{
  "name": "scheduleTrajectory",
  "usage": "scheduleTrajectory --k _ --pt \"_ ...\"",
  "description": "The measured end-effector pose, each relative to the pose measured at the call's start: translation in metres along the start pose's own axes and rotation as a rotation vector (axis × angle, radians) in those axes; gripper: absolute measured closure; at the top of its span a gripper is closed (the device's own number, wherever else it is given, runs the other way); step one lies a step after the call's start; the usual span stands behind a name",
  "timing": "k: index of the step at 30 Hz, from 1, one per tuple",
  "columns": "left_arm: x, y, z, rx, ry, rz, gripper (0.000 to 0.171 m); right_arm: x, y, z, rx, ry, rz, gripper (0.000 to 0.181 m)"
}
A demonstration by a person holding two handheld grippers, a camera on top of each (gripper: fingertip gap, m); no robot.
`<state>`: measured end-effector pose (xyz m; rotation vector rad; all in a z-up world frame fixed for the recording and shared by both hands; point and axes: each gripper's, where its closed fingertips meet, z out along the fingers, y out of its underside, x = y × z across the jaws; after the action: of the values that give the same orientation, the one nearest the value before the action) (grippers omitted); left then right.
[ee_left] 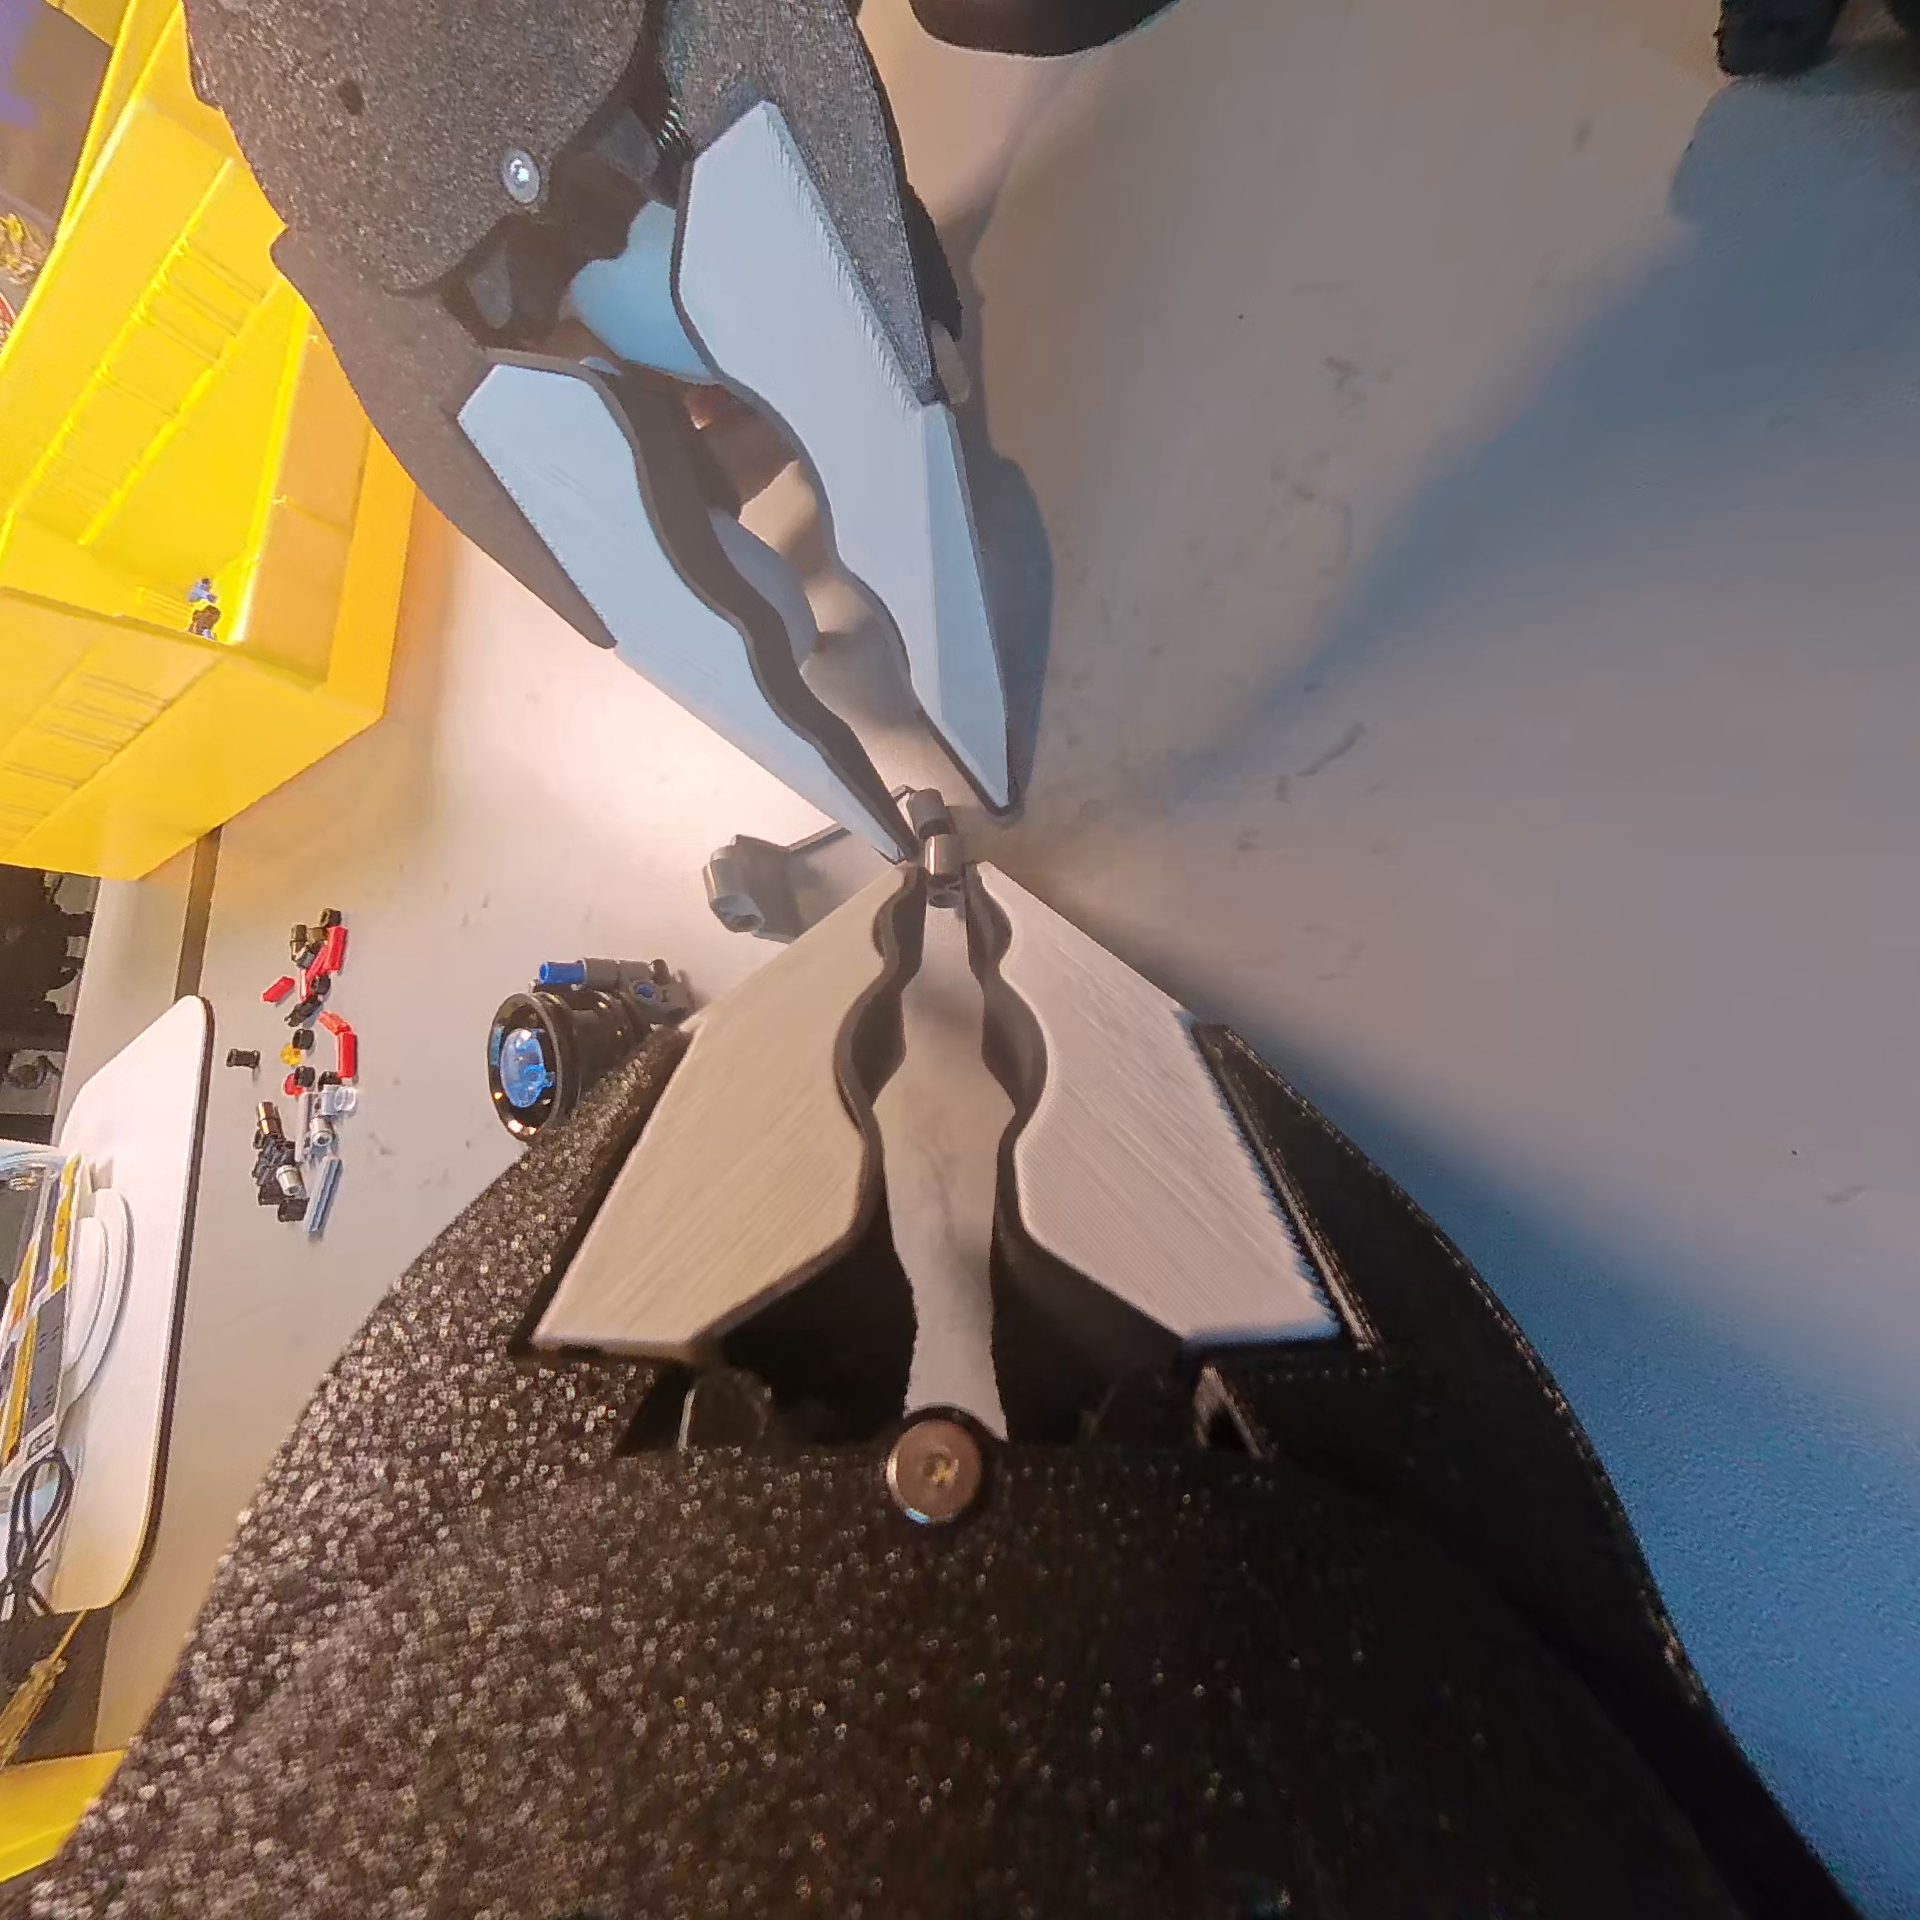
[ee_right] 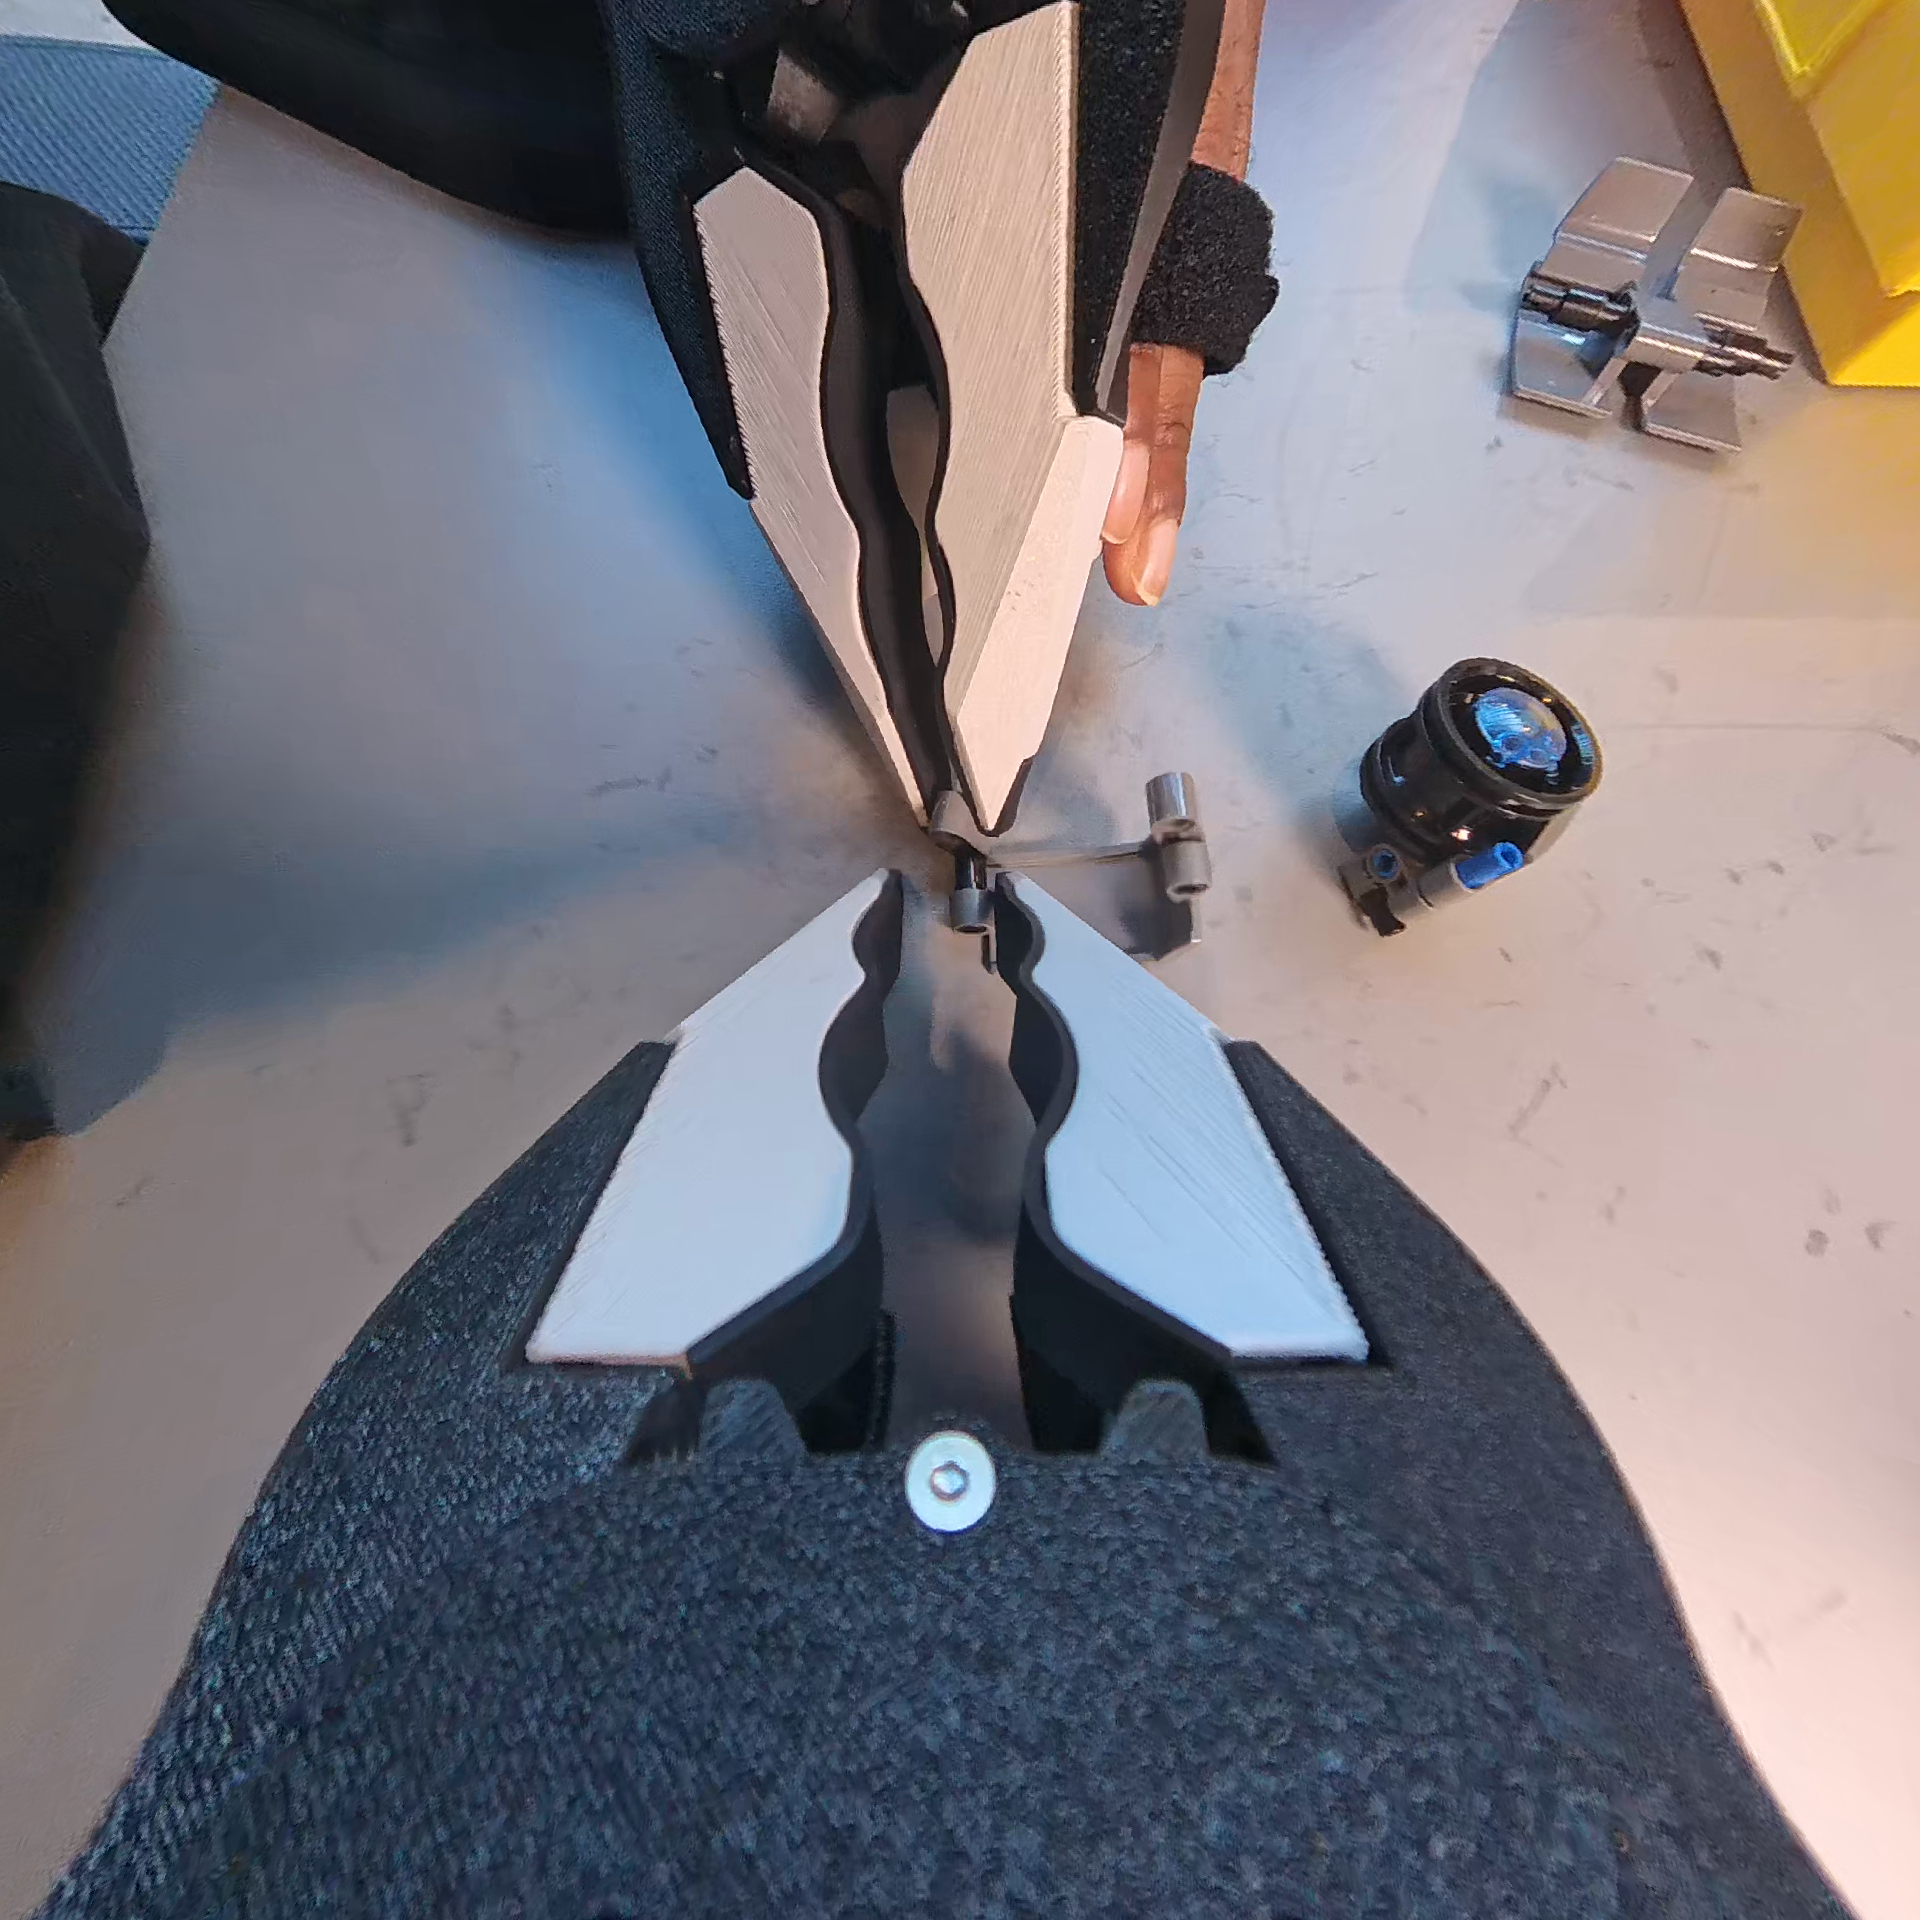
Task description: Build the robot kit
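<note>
A small toy-brick assembly lies on the white table: a chain of grey and black connectors (ee_left: pixel 940 847) joined by a thin axle to a further grey connector pair (ee_right: pixel 1174 852). My left gripper (ee_left: pixel 943 878) is shut on the grey connector at one end of the chain; in the right wrist view it (ee_right: pixel 966 821) comes in from the top. My right gripper (ee_right: pixel 948 881) is open, its fingertips on either side of the grey connector (ee_right: pixel 971 909) at the other end, which sits close to the right finger. In the left wrist view it (ee_left: pixel 951 829) comes down from above.
A black wheel-like assembly with a clear blue part (ee_right: pixel 1475 769) lies right of the grippers. Loose small red, black and grey parts (ee_left: pixel 307 1070) lie beside a white board (ee_left: pixel 125 1247). A yellow bin (ee_left: pixel 187 468) and metal clamp pieces (ee_right: pixel 1652 301) stand farther off. A person's finger (ee_right: pixel 1143 499) rests along the left gripper. Only a small space, under 4 cm, lies between the two pairs of fingers.
</note>
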<state>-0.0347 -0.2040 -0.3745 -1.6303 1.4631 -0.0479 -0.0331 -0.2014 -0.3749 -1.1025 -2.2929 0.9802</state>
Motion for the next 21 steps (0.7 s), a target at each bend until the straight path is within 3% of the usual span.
scheduleTrajectory --k 7,12,21 --pt "0.000 0.000 0.000 0.002 0.002 0.000 0.165 -0.002 0.003 -0.003 -0.011 -0.027 -0.030 0.164" --pt "0.000 -0.001 0.000 0.013 0.003 -0.010 0.165 -0.004 0.002 -0.002 0.003 -0.043 -0.048 0.174" --pt "-0.010 -0.012 -0.007 0.095 -0.026 -0.102 0.165 0.003 -0.005 -0.006 0.053 -0.017 0.035 0.174"
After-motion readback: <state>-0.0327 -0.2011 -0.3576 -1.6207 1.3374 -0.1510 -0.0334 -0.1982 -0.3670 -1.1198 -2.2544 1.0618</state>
